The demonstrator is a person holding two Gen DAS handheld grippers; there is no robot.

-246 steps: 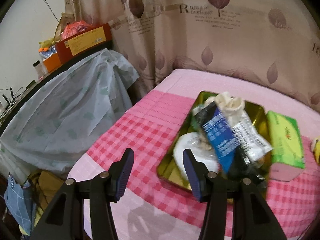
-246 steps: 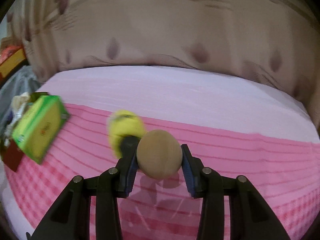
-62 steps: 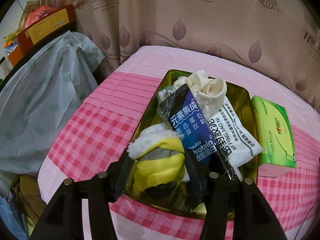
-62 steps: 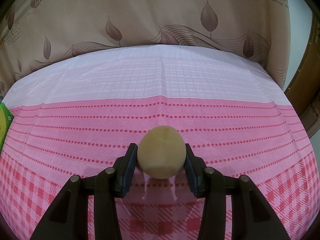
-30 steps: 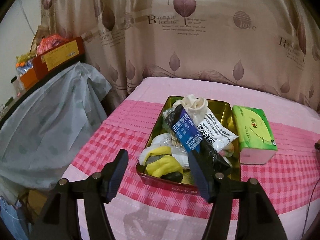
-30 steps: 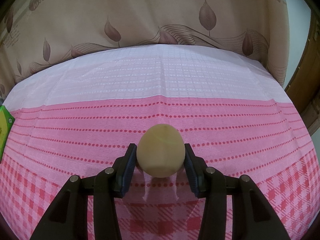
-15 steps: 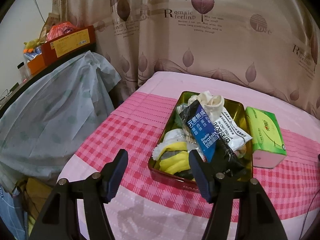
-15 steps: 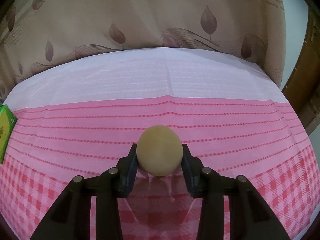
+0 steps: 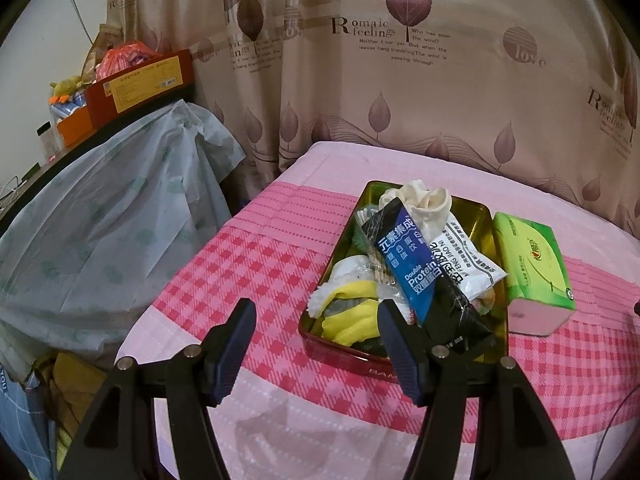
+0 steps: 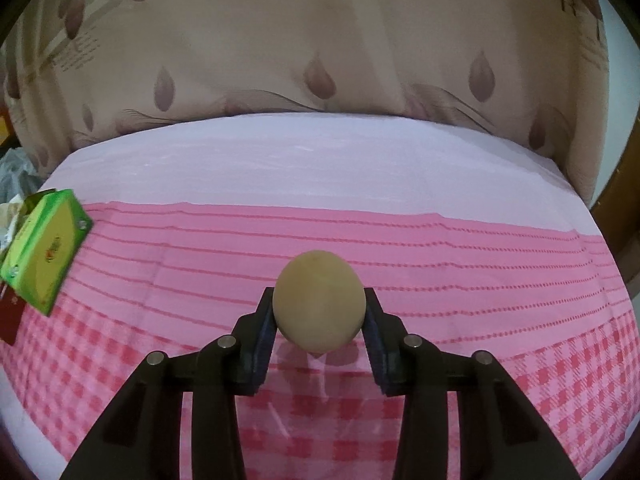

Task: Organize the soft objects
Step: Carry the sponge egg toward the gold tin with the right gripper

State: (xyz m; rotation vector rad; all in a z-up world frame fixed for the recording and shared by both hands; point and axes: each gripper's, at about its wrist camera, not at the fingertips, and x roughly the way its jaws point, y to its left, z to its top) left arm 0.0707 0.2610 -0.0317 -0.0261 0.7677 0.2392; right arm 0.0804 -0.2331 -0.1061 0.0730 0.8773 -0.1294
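Observation:
My left gripper [image 9: 314,320] is open and empty, held above the pink bed short of a gold tin tray [image 9: 486,216]. The tray holds a yellow and white plush toy [image 9: 352,314], a blue and black snack pouch [image 9: 416,268], a white packet [image 9: 468,256] and a cream cloth [image 9: 424,204]. My right gripper [image 10: 319,304] is shut on a tan egg-shaped soft ball [image 10: 319,300] above the pink checked bedspread [image 10: 480,272].
A green tissue pack [image 9: 530,264] lies just right of the tray; it also shows in the right wrist view [image 10: 44,252] at the left edge. A plastic-covered piece of furniture [image 9: 100,220] stands left of the bed. A leaf-print curtain [image 9: 400,80] hangs behind.
My left gripper has drawn back and left from the tray, with the yellow plush left in it. My right gripper has swung left with the ball, bringing the tissue pack further into view.

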